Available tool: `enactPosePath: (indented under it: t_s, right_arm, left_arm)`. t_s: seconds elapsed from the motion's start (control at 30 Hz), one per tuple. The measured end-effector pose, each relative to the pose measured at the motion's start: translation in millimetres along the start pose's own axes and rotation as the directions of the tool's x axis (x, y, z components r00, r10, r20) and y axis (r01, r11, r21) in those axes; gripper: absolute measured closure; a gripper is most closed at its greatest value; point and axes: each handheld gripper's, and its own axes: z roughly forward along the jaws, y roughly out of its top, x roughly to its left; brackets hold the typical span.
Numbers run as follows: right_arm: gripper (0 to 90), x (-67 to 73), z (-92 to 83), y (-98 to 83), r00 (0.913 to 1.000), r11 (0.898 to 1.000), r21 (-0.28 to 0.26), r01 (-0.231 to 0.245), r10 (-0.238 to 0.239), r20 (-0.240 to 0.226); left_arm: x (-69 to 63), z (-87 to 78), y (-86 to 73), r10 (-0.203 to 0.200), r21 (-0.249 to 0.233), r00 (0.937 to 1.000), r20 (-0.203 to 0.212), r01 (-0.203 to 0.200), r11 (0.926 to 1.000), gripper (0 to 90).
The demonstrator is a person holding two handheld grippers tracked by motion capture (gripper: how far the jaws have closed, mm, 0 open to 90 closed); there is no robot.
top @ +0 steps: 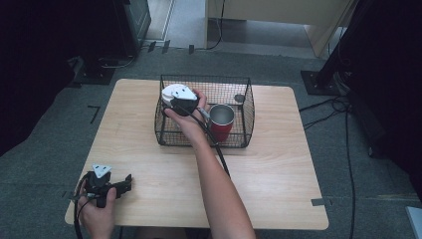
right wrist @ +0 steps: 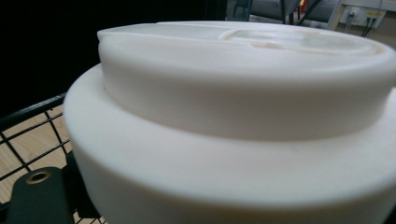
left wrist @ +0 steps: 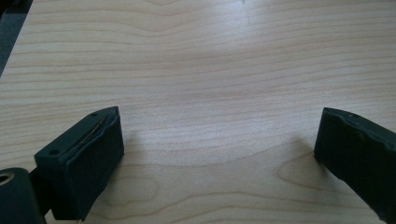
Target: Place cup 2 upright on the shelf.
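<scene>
A black wire basket [top: 247,115] stands at the back middle of the wooden table [top: 278,179]. A white round stepped thing [top: 168,91] sits in its back left corner, and a red mug [top: 221,125] with a steel inside stands upright to its right. My right gripper [top: 172,100] reaches into the basket, right against the white thing [right wrist: 243,116], which looms close in the right gripper view. Its jaws are hidden by the hand and the white thing. My left gripper [top: 125,183] rests at the table's front left, open [left wrist: 219,154] over bare wood.
A small dark round piece [top: 240,98] lies in the basket's back right. Basket wire [right wrist: 28,116] crosses the left of the right gripper view. The right gripper's cable [top: 219,152] trails over the basket's front wall. Cables [top: 343,107] and stands are on the floor.
</scene>
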Motion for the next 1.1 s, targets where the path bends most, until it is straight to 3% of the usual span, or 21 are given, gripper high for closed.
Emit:
enactPosePath:
  t_s: [0.23,0.47,0.57,1.1]
  right_arm:
    - [12.9,0.0,-0.1,0.0,0.9998,1.000,-0.005,-0.008,0.008,0.020]
    - [9.8,4.1,-1.0,-0.7,0.9972,0.999,-0.016,0.044,-0.043,0.062]
    - [7.1,3.9,-1.2,-0.8,0.9964,0.999,-0.013,0.044,-0.043,0.074]
    - [0.8,-8.5,-6.4,1.6,0.9984,0.999,0.004,0.052,-0.052,0.023]
  left_arm:
    - [0.0,0.0,0.0,0.000,0.000,1.0000,0.000,0.000,1.0000,2.1]
    - [-0.1,0.1,0.0,-0.002,-0.002,1.0000,0.000,0.002,1.0000,2.1]
    - [-0.1,0.1,0.0,-0.002,-0.001,1.0000,0.000,0.002,1.0000,2.1]
    - [0.0,0.0,0.0,0.000,0.000,1.0000,0.000,0.000,1.0000,2.1]
